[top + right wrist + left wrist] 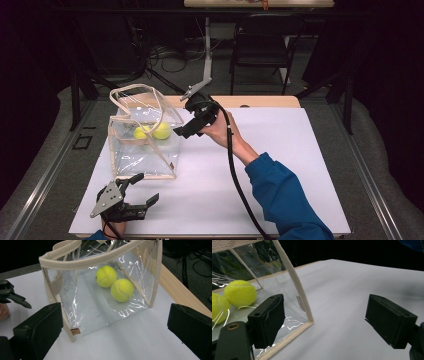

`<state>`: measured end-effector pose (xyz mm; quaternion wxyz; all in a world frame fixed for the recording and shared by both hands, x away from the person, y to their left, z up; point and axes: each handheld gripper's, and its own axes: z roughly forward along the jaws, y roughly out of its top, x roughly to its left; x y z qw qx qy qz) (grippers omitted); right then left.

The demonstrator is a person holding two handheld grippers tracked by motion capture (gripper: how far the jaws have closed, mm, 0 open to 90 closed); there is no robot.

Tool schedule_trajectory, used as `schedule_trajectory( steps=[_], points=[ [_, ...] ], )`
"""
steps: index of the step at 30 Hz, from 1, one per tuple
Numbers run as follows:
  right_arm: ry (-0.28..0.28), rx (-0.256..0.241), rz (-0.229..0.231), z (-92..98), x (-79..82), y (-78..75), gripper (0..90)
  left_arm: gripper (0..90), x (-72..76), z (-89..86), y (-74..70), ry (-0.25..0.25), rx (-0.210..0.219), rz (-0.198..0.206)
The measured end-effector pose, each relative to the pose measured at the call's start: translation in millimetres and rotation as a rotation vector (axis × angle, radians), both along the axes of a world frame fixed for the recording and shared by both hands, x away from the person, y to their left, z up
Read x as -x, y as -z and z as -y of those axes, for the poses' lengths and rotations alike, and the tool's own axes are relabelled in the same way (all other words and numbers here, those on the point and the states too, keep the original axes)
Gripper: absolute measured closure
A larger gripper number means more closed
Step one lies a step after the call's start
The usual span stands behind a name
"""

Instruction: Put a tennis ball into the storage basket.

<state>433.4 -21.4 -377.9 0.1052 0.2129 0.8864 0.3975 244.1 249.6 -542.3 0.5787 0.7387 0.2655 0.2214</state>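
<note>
While the right hand is raised over the sheet with its forearm in a blue sleeve slanting up from the lower right, the right gripper points left at the bag's right side, just beside it. Its jaws stand wide apart and hold nothing; in the right gripper view they frame the bag from below. The bag is clear plastic with beige trim, standing on the left part of the sheet, mouth open upward. Two balls lie on its floor, touching each other; the right gripper view shows them toward the far wall. The left gripper sits low at the near left edge of the table, resting near the sheet, its hand mostly cut off by the frame. Its jaws are also spread wide and empty, one close to the bag's near corner in the left gripper view, the other out over bare sheet. A cable trails from the right gripper down past the sleeve.
</note>
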Motion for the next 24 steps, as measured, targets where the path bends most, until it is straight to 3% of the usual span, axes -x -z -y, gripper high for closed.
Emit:
schedule_trajectory(
  steps=[5, 24],
  points=[
    [-0.003, -0.018, -0.024, 10.1, 2.8, 3.9, 0.0, 15.8, 0.1, -0.4, -0.1, 0.0, 0.001, -0.001],
    [0.01, 0.032, -0.042, 40.1, 19.2, 29.7, 0.0, 15.8, -0.4, 0.3, 0.2, 0.001, -0.003, -0.002]
  ],
)
